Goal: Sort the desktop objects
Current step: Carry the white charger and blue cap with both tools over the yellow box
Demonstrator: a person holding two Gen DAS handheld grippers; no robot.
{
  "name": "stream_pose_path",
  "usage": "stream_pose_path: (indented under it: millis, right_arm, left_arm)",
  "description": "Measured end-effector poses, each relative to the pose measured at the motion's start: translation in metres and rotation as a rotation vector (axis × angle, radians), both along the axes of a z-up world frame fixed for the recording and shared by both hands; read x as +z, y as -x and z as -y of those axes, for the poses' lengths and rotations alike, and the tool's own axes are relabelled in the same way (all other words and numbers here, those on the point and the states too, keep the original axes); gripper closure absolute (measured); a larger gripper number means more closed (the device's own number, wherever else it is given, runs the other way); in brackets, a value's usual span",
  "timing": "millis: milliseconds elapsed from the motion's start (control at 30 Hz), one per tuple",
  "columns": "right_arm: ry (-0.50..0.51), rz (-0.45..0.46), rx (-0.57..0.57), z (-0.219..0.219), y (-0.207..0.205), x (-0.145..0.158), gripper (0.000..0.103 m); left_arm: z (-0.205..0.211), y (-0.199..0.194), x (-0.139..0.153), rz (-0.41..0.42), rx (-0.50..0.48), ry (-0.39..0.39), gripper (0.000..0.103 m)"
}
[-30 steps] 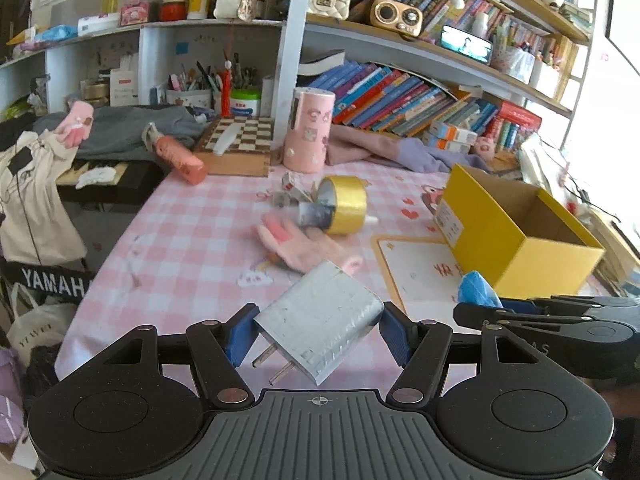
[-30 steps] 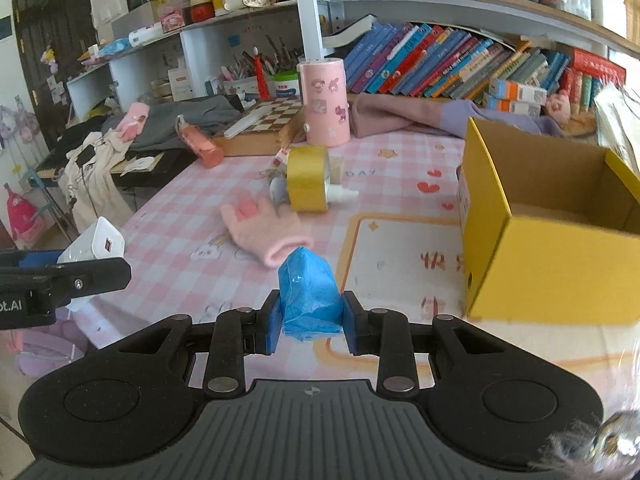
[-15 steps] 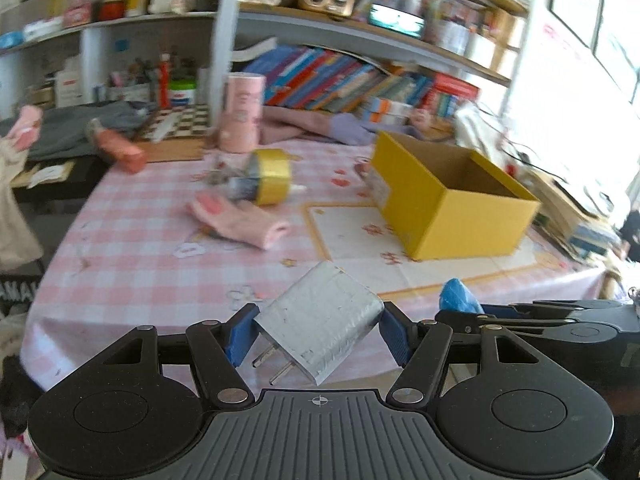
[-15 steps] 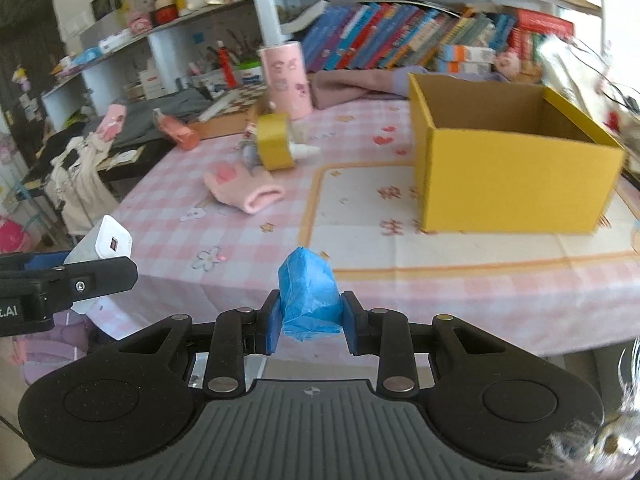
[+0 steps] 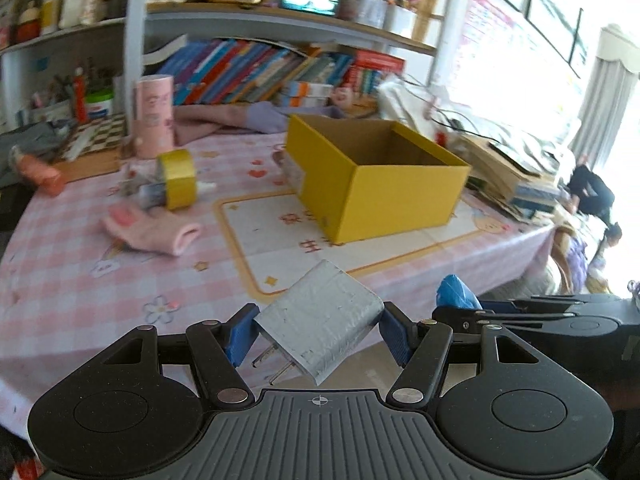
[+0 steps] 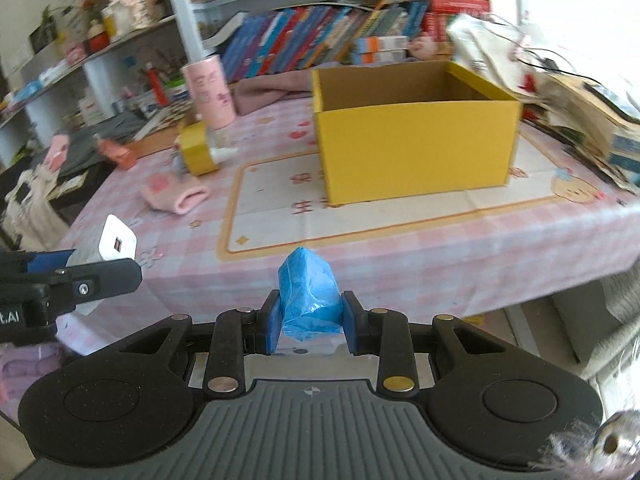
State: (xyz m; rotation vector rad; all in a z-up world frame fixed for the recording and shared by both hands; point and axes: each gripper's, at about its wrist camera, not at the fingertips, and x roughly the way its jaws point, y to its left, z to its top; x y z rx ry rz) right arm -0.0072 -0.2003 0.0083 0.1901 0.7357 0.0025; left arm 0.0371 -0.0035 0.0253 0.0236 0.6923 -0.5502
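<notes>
My left gripper (image 5: 318, 334) is shut on a grey-white plug charger (image 5: 320, 322), its two prongs pointing down-left, held off the table's near edge. My right gripper (image 6: 308, 320) is shut on a crumpled blue packet (image 6: 308, 290), also short of the table edge. Each gripper shows in the other's view: the right gripper (image 5: 532, 316) with the blue packet (image 5: 456, 298) at lower right, the left gripper (image 6: 76, 280) with the charger (image 6: 114, 242) at left. An open yellow cardboard box (image 5: 380, 184) (image 6: 416, 156) stands on the pink checked tablecloth beyond both.
On the cloth lie a pink glove (image 5: 154, 230), a yellow tape roll (image 5: 178, 178), a pink cylinder tin (image 5: 154, 116) and an orange bottle (image 5: 38, 170). Stacked papers (image 6: 580, 120) crowd the right edge. Bookshelves (image 5: 260, 68) run along the back.
Both grippers have swung right along the table's near edge, each keeping its object; the yellow box has come from the right toward the middle of both views.
</notes>
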Motion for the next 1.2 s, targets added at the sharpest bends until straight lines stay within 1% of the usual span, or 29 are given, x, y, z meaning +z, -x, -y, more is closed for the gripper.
stream_pose_path:
  millis: [200,367,667,1200]
  right_arm:
    - [-0.002,0.004,-0.053,0.01,0.009,0.002,0.075]
    - [-0.002,0.012,-0.082,0.015,0.012,0.005,0.075]
    - [0.012,0.025,-0.08,0.017,0.011,0.007,0.075]
    - [0.023,0.016,-0.1,0.032,0.009,0.007,0.075]
  left_arm:
    - [0.013,0.0,0.0,0.006,-0.057,-0.008,0.038]
    - [0.017,-0.001,0.001,0.018,-0.079,-0.009,0.038]
    - [0.025,-0.001,0.004,0.041,-0.103,-0.021,0.038]
    - [0.044,-0.007,0.002,0.036,-0.147,-0.026,0.038]
